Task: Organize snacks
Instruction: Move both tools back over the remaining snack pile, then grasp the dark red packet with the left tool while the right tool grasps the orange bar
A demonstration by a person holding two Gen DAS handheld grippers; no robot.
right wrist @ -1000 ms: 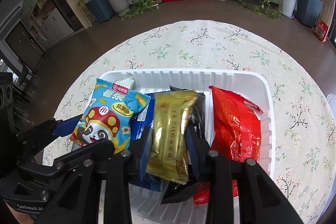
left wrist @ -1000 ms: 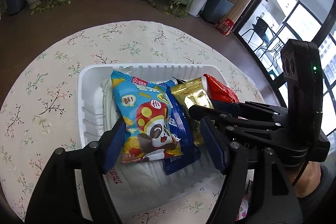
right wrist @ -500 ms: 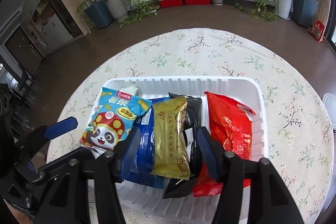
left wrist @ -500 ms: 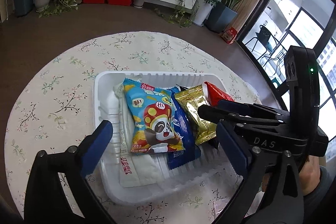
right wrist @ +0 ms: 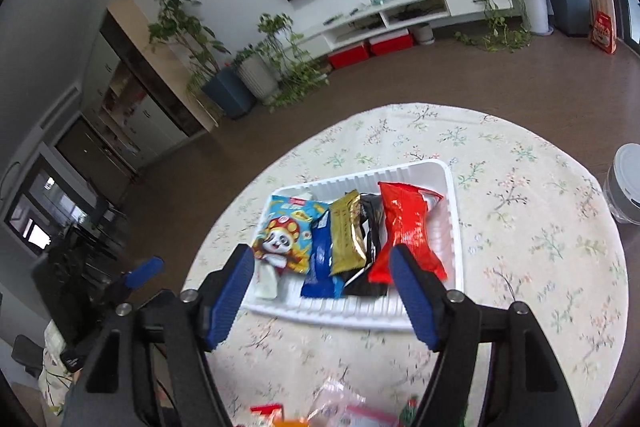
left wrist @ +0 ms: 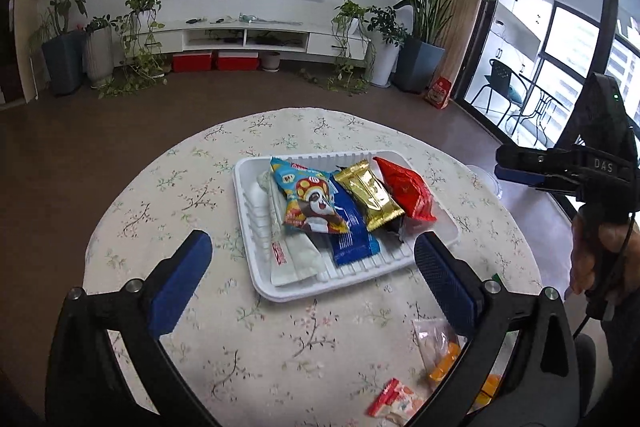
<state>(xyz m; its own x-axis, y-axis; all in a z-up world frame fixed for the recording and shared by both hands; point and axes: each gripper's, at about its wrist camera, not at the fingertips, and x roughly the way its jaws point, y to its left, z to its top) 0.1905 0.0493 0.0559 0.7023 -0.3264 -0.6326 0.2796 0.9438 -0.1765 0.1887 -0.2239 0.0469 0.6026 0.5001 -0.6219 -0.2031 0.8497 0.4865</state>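
A white tray (left wrist: 256, 227) on the round floral table holds a panda snack bag (left wrist: 308, 201), a blue packet (left wrist: 352, 231), a gold packet (left wrist: 370, 197), a black packet (right wrist: 370, 227), a red packet (left wrist: 408, 193) and a white packet (left wrist: 292, 259). The tray also shows in the right wrist view (right wrist: 452, 227). My left gripper (left wrist: 308, 281) is open and empty, held back above the tray's near edge. My right gripper (right wrist: 324, 293) is open and empty, also near the tray's front edge.
Loose snacks lie on the table near me: a clear bag with orange pieces (left wrist: 440, 355) and a red-and-white packet (left wrist: 394, 403). A grey-lidded clear container (right wrist: 624, 187) stands at the table's right edge. The tablecloth (left wrist: 180, 187) hangs over the round table's edge.
Both grippers have pulled back and up from the tray and opened wider. The panda bag and gold packet now lie free in the tray.
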